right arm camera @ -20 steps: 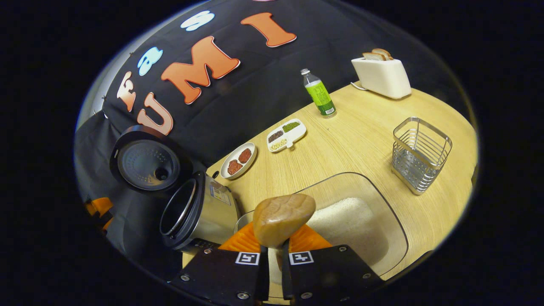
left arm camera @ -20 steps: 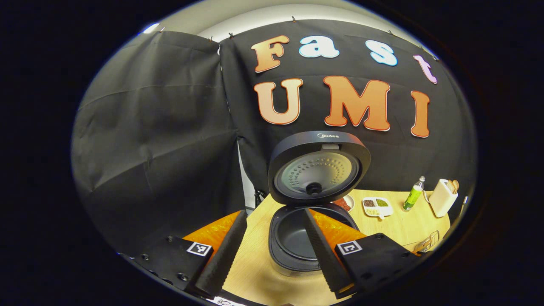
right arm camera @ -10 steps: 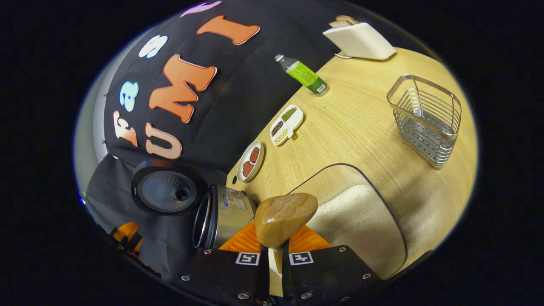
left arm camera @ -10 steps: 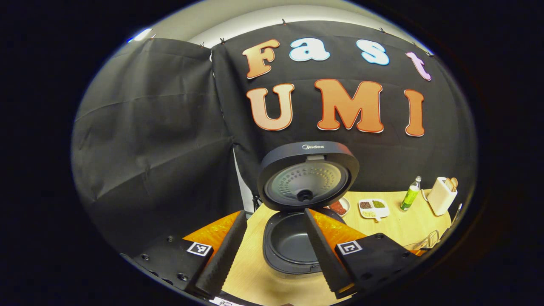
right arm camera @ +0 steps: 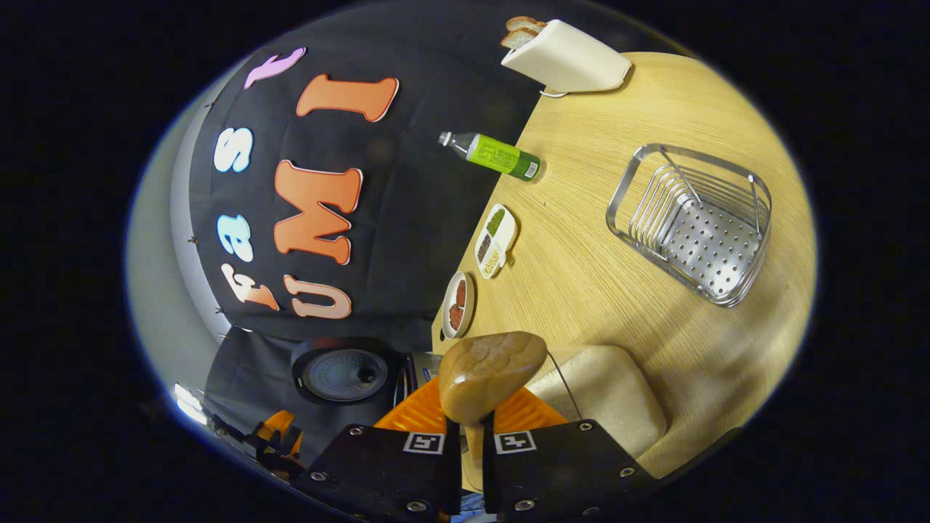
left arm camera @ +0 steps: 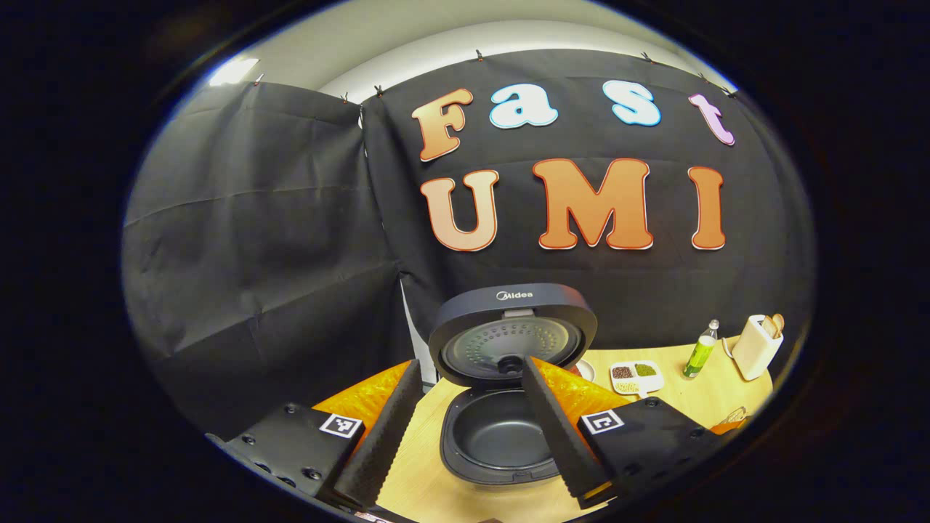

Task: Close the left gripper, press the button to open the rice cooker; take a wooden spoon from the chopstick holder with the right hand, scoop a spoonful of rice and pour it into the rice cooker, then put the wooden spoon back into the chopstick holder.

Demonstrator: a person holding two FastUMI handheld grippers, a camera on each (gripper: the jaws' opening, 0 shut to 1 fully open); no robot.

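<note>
A: What are the right gripper's (right arm camera: 465, 436) fingers doing?

B: They are pinched narrow on the handle of the spoon (right arm camera: 490, 374). The bowl of the spoon stands just above them, its rounded back toward the camera. I cannot tell whether there is rice in it.

A: And what lies past the spoon?

B: The right gripper view is rolled hard to one side. Just beside the spoon, to its right, sits the clear tub (right arm camera: 607, 403) of rice on the table (right arm camera: 617, 305). To its left, low in the view, the cooker's (right arm camera: 407, 370) body is mostly hidden behind the spoon, with its lid (right arm camera: 341, 374) up. Farther off on the table stand the wire holder (right arm camera: 690, 225), a small plate (right arm camera: 458, 305), a divided dish (right arm camera: 494, 240), a green bottle (right arm camera: 494, 154) and a toaster (right arm camera: 567, 59) with bread in it.

A: The left gripper (left arm camera: 465, 428)?

B: Its fingers are spread wide, holding nothing. It hangs above the table, apart from the cooker (left arm camera: 501, 443), which shows between the two fingers.

A: Is the cooker open?

B: Yes. The lid (left arm camera: 512, 334) stands raised at the back, inner face toward the camera, and the dark pot (left arm camera: 498, 436) is in full sight. The left gripper view also shows the dish (left arm camera: 636, 374), bottle (left arm camera: 701, 350) and toaster (left arm camera: 755, 347) well off to the right.
</note>
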